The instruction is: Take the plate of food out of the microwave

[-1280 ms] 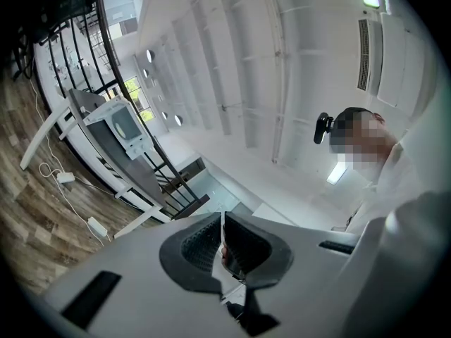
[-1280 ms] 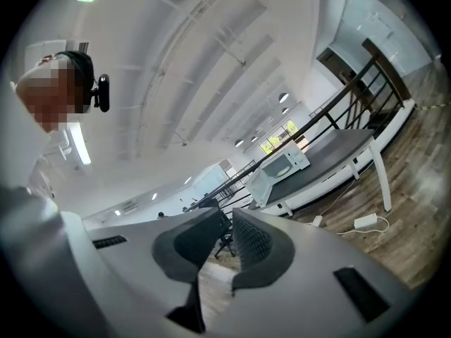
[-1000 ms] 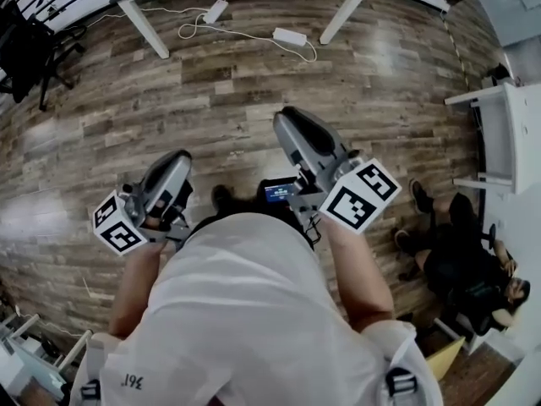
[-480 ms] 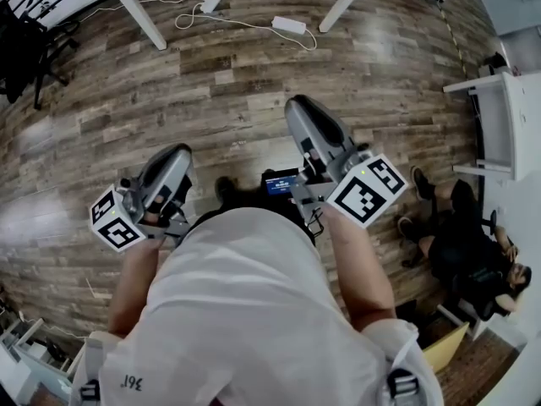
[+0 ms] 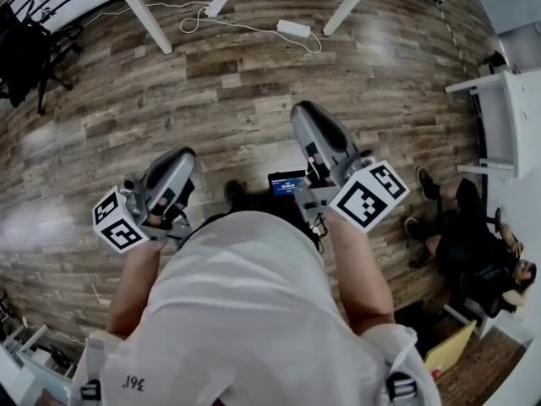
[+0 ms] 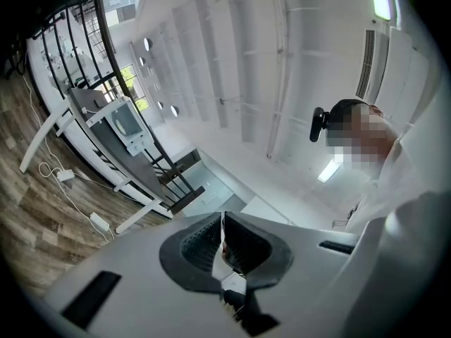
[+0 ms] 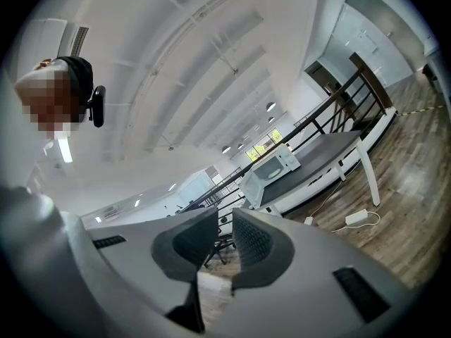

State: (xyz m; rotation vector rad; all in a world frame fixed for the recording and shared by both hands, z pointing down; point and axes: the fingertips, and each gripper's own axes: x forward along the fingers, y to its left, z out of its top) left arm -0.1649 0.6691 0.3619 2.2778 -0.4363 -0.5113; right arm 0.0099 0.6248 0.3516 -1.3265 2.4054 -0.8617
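Over the wood floor [image 5: 254, 83], the left gripper [image 6: 223, 218] is pinched shut on nothing, the right gripper [image 7: 225, 217] slightly open and empty, microwave [image 7: 271, 169] well away.

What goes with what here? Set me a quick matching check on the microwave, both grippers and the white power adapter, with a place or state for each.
Things:
1. microwave
2. left gripper
3. right gripper
4. white power adapter

Places and states:
A. lying on the wooden floor
B. jaws together, nothing held
C. standing on the dark table
D. jaws slightly apart, nothing between them

Pairs: 1-C, 2-B, 3-D, 4-A
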